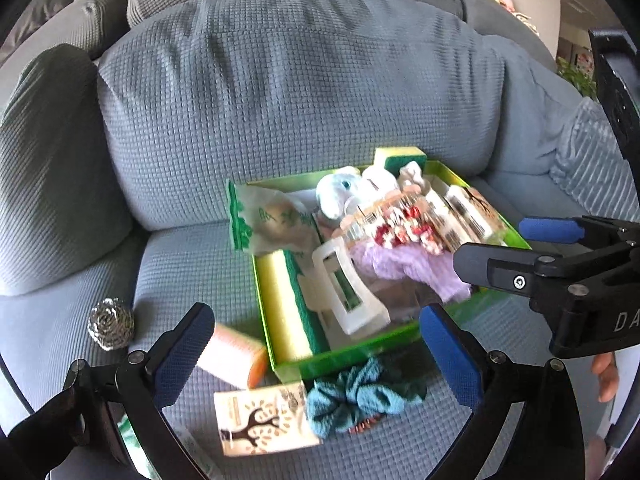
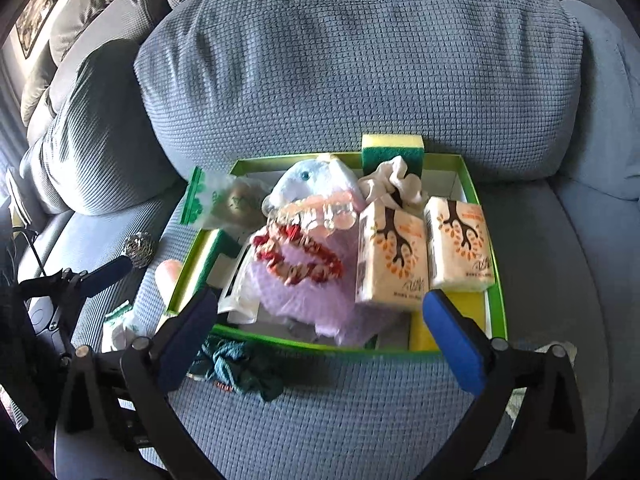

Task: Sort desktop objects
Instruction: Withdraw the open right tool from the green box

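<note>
1. left claw [image 1: 316, 354], seen from its own wrist camera, stands wide with nothing between its blue pads. directly ahead of it, on the grey-blue sofa seat [image 1: 192, 256], lie three loose things still outside the box: a tissue pack [image 1: 264, 420] printed with a tree, lying just inside the left pad; a teal scrunchie [image 1: 356, 396] touching the pack's right edge, roughly centred in the gap; and a pink roll [image 1: 234, 354] just beyond the left pad, its long axis running from near-right to far-left. a steel scourer [image 1: 111, 323] sits well apart to the left.

2. same view: the green box [image 1: 344, 354] lies just beyond the scrunchie, already heaped with sponges, a white hair clip [image 1: 346, 292], purple fluff and more tissue packs. the right claw [image 1: 492, 250] reaches in from the right over the box's near right corner, its pads apart and empty.

3. right claw [image 2: 322, 338], seen from its own wrist camera, is also spread wide and holds nothing. the green box [image 2: 400, 354] fills the space straight ahead, its near wall running crosswise between the pads. the teal scrunchie [image 2: 236, 370] lies on the seat outside that wall, close to this claw's left pad. the left claw [image 2: 100, 276] shows at the far left.

4. judgement: the loose things lie nearer the left claw, which looks better placed for the scrunchie or pack; the box is a short carry straight ahead.
</note>
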Available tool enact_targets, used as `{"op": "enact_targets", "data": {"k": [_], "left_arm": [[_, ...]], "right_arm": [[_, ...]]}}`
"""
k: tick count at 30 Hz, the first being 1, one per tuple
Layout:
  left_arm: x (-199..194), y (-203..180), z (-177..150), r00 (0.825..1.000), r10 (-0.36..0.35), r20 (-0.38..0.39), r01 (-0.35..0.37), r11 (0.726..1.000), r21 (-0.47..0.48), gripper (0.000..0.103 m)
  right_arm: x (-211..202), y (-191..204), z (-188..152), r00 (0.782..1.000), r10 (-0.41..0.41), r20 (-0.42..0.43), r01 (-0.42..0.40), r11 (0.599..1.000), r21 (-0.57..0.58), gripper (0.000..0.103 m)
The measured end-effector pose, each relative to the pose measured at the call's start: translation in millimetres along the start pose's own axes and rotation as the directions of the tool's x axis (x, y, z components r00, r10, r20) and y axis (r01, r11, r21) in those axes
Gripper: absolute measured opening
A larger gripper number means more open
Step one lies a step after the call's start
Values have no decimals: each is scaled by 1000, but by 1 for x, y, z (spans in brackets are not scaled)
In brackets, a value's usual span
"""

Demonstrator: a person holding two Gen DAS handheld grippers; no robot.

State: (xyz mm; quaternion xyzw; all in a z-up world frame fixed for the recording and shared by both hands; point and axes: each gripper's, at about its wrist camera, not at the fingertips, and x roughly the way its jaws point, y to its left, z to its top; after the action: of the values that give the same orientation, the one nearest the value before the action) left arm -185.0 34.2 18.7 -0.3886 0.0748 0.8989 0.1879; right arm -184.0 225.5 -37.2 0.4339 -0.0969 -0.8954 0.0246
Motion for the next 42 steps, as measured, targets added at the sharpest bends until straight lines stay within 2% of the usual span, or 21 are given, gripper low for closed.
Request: {"op": "enact_targets", "data": {"k": [9,13,21,42], "left_arm": [[-13,0,-18,1000,8,-24,-8,1000,-6,102],[-20,1,-27,1000,-13,-27,13,1000,-28,102],[-20,-4,-47,998,-10,-57,10,1000,-4,102],[-19,-12,-53,999,11,-48,-10,1000,21,102]], "right_arm": [[-11,11,-17,1000,16,-24,-17,1000,-17,103],[-12,14,-29,999,27,-40,-29,999,-27,103],[-3,18,-50,995,37,-94,-41,999,-36,103],[2,24,-54,993,58,-103,-62,998,-33,103]]}}
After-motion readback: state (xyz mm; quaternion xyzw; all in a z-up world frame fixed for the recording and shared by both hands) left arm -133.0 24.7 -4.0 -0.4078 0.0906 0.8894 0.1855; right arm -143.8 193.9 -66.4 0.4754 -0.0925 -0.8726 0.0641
